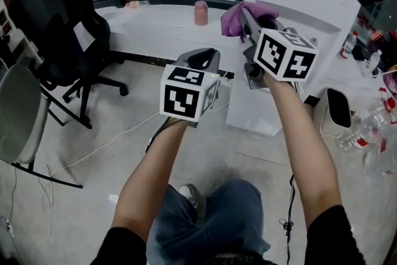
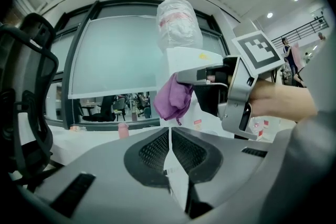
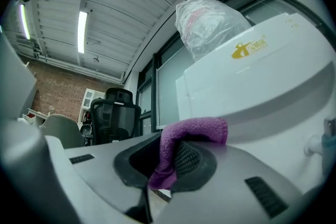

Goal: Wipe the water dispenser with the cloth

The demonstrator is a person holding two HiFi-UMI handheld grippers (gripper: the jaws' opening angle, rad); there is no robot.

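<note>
A white water dispenser (image 1: 298, 3) stands on the floor at the upper right, with a plastic-wrapped bottle (image 3: 210, 23) on top. My right gripper (image 1: 247, 20) is shut on a purple cloth (image 1: 239, 17), which hangs against the dispenser's left side near the top. In the right gripper view the cloth (image 3: 181, 152) is folded between the jaws just below the dispenser (image 3: 252, 81) front. My left gripper (image 1: 205, 60) hovers lower left of it, shut and empty; in its own view the jaws (image 2: 170, 149) meet, with the cloth (image 2: 173, 98) ahead.
A black office chair (image 1: 59, 28) stands at the left, a grey chair (image 1: 18, 115) at the far left. A pink cup (image 1: 201, 12) sits on the white table (image 1: 155, 28) behind. Plastic bottles (image 1: 366, 127) lie on the floor at right. White cables (image 1: 93, 152) trail across the floor.
</note>
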